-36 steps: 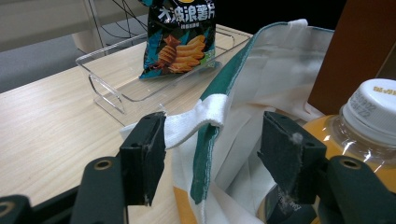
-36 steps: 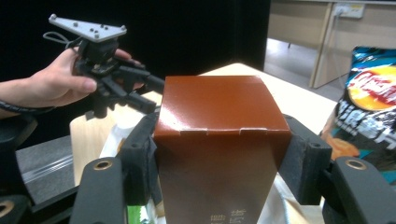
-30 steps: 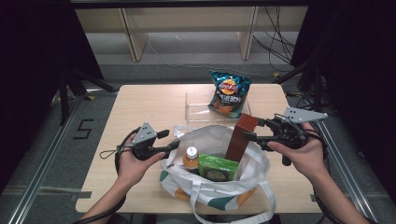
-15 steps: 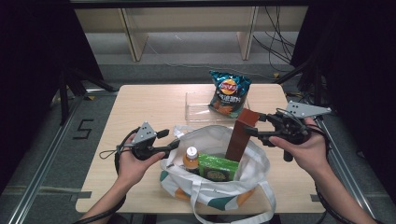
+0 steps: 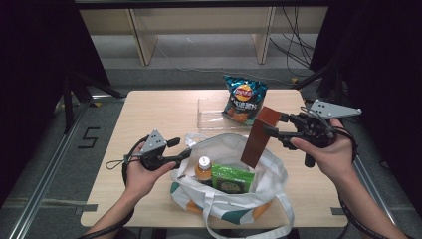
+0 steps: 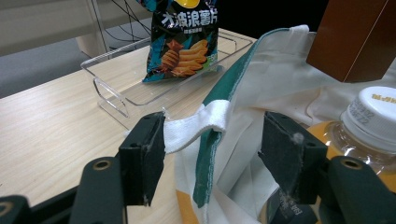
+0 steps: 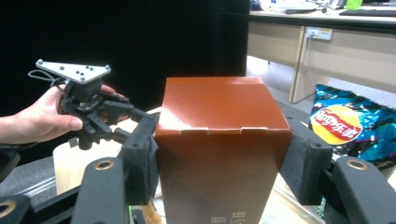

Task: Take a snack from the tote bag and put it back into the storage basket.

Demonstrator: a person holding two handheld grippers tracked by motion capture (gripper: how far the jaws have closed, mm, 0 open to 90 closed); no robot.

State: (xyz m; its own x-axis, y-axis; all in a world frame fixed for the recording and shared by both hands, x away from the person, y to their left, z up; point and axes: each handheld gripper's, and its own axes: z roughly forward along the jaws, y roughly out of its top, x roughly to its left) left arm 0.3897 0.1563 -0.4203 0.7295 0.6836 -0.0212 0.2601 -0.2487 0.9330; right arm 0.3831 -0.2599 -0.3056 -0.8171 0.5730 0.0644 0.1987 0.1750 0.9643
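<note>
1. High view: right gripper (image 5: pixel 272 130), at centre right, clamps the brown box (image 5: pixel 259 135) tilted above the bag (image 5: pixel 234 191).
2. Left gripper view: left gripper (image 6: pixel 212 154) stands released; the bag's rim passes between its jaws.
3. Right gripper view: both pads press the box at centre frame.

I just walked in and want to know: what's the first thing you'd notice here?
The tall brown box, clamped in the right gripper and tilted in the air over the open white tote bag at the table's near edge. Then the bright blue chip bag standing in the clear tray at the far side. The left gripper straddles the bag's rim.
</note>
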